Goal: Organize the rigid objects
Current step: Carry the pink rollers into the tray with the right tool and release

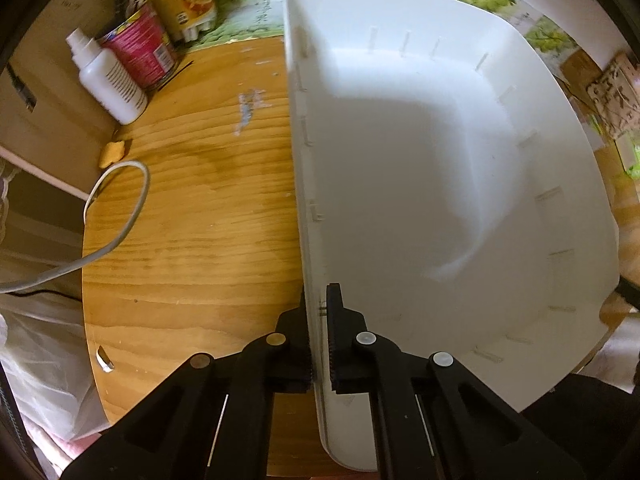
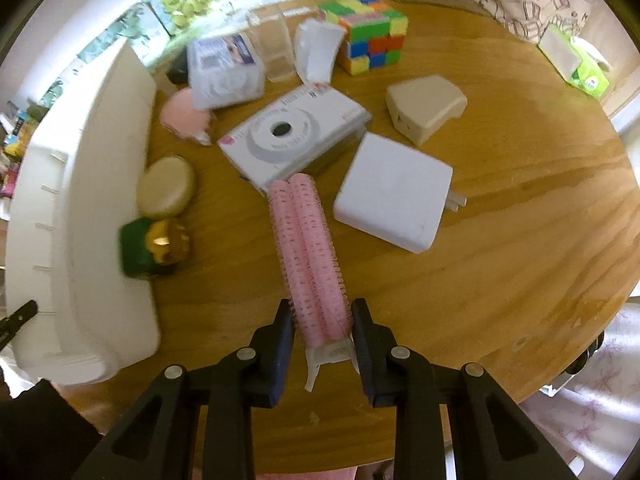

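We see the left tongs [image 1: 320, 344] clenched on the near wall of a big white plastic bin [image 1: 420, 160], one finger outside the wall, one inside. The bin sits on the round wooden surface [image 1: 192, 208], its inside bare in the left wrist view. At the surface's far left edge stand a white plastic bottle [image 1: 106, 80] and a red tin can [image 1: 140, 50], touching; a grey cable [image 1: 116, 216] loops in over the left edge.

The right tongs [image 2: 322, 334] grasp a pink double hair roller [image 2: 308, 248] near its white clip end, pads pressing both sides. The roller runs away from the tongs toward the surface's [image 2: 500, 260] middle; whether its far end touches the wood we cannot tell.

Beyond its far tip lies a white instant-camera box [image 2: 296, 136]; to the right of that a white square charger [image 2: 392, 196] with prongs pointing at the right edge, then a beige wedge-shaped adapter [image 2: 424, 108]. Near the far edge: a multicoloured puzzle cube [image 2: 372, 36], a clear plastic holder [image 2: 272, 46], a white-blue packet [image 2: 224, 70], and a pink puff [image 2: 182, 114].

The bin [image 2: 80, 208] runs along the left edge here. Just beside it are a cream oval case [image 2: 166, 188] and a green bottle with gold cap [image 2: 154, 246], blurred.
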